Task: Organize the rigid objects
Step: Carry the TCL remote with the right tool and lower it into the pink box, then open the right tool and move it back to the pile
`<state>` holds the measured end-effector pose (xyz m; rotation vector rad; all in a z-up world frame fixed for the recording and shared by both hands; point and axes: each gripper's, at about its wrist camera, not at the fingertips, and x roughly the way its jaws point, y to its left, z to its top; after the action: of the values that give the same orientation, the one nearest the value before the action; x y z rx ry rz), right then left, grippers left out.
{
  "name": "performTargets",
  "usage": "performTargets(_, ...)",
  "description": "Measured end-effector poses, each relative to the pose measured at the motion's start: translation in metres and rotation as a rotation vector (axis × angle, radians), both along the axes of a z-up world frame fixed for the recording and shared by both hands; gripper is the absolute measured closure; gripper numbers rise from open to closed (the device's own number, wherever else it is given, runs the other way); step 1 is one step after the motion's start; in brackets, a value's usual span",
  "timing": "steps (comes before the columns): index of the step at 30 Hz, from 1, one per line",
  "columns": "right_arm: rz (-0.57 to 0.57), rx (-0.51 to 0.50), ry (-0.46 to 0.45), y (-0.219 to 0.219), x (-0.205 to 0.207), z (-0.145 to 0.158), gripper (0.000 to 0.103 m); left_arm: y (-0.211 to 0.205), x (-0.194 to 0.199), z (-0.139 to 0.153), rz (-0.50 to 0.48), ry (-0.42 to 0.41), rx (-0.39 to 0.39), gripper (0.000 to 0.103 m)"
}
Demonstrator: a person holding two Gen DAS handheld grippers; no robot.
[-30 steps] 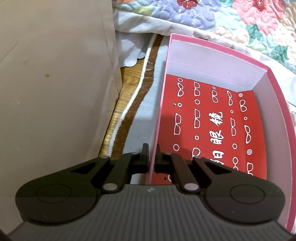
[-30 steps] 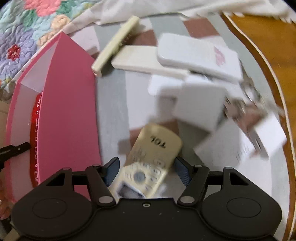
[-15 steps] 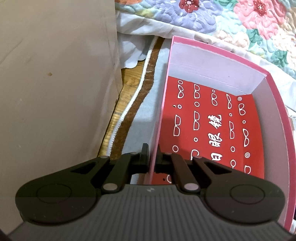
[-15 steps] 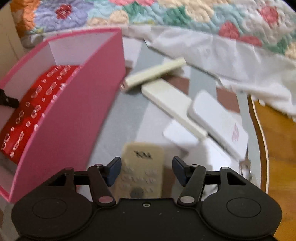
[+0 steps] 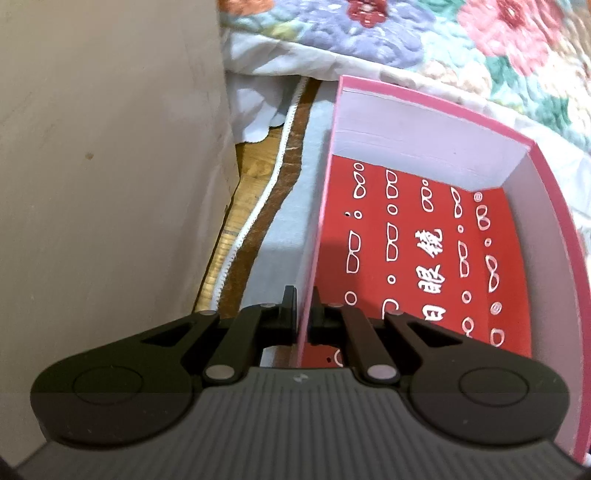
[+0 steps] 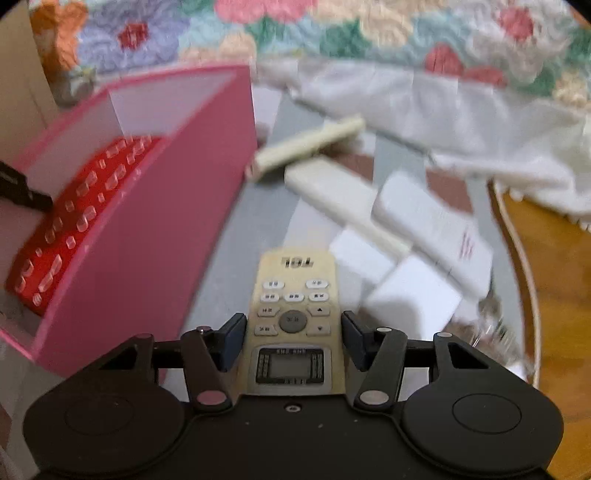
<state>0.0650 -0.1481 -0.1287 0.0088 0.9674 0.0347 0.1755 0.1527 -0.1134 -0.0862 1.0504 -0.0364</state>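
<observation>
My right claw [image 6: 293,338] is clamped on a remote [image 6: 293,325], one finger against each long side. The remote lies flat between them, pointing away from me, buttons up. It is yellowed cream plastic with small white buttons, a round grey one in the middle, a little grey display nearest the claw, and dark lettering at its far end. It sits above the grey cloth [image 6: 255,221], just right of the box [image 6: 147,236].

My left claw [image 5: 303,314] is pinched tight on the box's left wall [image 5: 319,221], one finger outside, one inside. The box is open-topped, pink outside with pale inner walls, and its red floor [image 5: 417,251] carries white glasses outlines and characters. I see nothing lying in it.

Beyond the remote, other pieces lie close together on the cloth: a cream bar [image 6: 306,146] tilted near the box's far corner, a flat cream slab [image 6: 343,203] beside it, a white case [image 6: 432,229] with pink marking resting across that, and white blocks [image 6: 410,299] nearest the claw. All of these are blurred.

The cloth covers a wooden surface [image 6: 554,277] with a pale trimmed edge. A floral quilt [image 6: 332,33] and white sheet [image 6: 461,122] run along the back. From the left wrist view, a plain beige panel [image 5: 110,166] stands to the left of the box.
</observation>
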Motion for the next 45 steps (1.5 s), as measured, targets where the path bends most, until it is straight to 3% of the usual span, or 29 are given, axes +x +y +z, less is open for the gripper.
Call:
performTargets(5,-0.003,0.017,-0.055,-0.003,-0.008,0.026,0.042,-0.003,0.0,0.0,-0.016,-0.003,0.013,0.099)
performTargets(11,-0.035,0.057,-0.054,-0.011,-0.008,0.042,0.042,-0.005,-0.001,0.001,-0.035,-0.004,0.019,0.1)
performTargets(14,-0.053,0.093,-0.106,-0.017,-0.013,0.057,0.042,-0.006,-0.001,0.001,-0.044,-0.004,0.023,0.1)
performTargets(18,-0.012,0.113,-0.224,-0.008,-0.018,0.094,0.042,-0.01,-0.005,0.004,-0.063,-0.009,0.044,0.1)
performTargets(21,0.084,0.137,-0.268,0.015,-0.005,0.115,0.042,-0.012,-0.005,0.006,-0.069,-0.015,0.05,0.1)
performTargets(26,0.19,0.266,-0.112,0.064,0.065,0.101,0.042,-0.012,-0.01,0.006,-0.085,-0.002,0.035,0.099)
performTargets(32,0.124,0.393,0.092,0.099,0.142,0.034,0.042,-0.012,-0.013,0.003,-0.092,0.016,0.012,0.098)
performTargets(39,0.061,0.568,0.282,0.111,0.163,-0.013,0.04,-0.007,-0.013,0.002,-0.082,0.012,-0.003,0.098)
performTargets(41,0.052,0.617,0.298,0.106,0.159,-0.011,0.041,-0.007,-0.014,0.002,-0.083,0.01,0.004,0.099)
performTargets(45,0.105,0.6,0.249,0.09,0.138,0.022,0.041,-0.014,-0.013,0.003,-0.098,0.004,0.076,0.1)
